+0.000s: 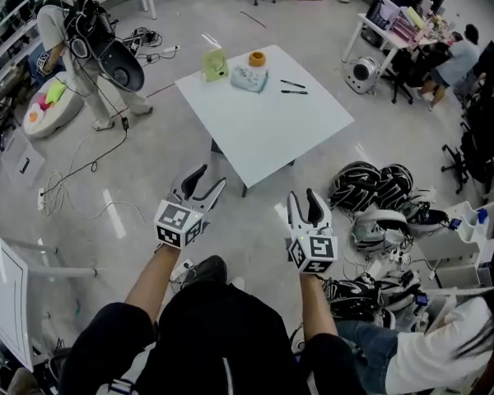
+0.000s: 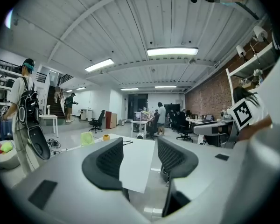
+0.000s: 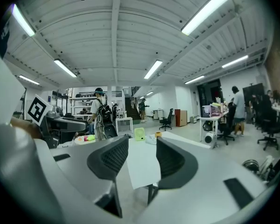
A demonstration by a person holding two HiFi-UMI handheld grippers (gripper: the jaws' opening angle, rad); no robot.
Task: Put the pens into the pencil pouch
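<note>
Two dark pens [image 1: 294,88] lie on the white table [image 1: 263,126] near its far right side. A pale pouch [image 1: 249,78] rests beside them, with a light green fan [image 1: 215,64] and an orange tape roll [image 1: 257,58] close by. My left gripper [image 1: 199,186] and right gripper [image 1: 306,208] hang over the floor, well short of the table, both open and empty. The left gripper view shows its jaws [image 2: 140,160] apart, framing the table [image 2: 136,164] and the pens [image 2: 127,143]. In the right gripper view the gripper [image 3: 137,160] is open too, with the pouch [image 3: 151,139] far off.
A person with a backpack [image 1: 82,39] stands at the far left among floor cables [image 1: 90,167]. Helmets and bags [image 1: 379,196] lie on the floor right of the table. A seated person [image 1: 428,348] is at lower right. Desks and chairs [image 1: 412,31] fill the far right.
</note>
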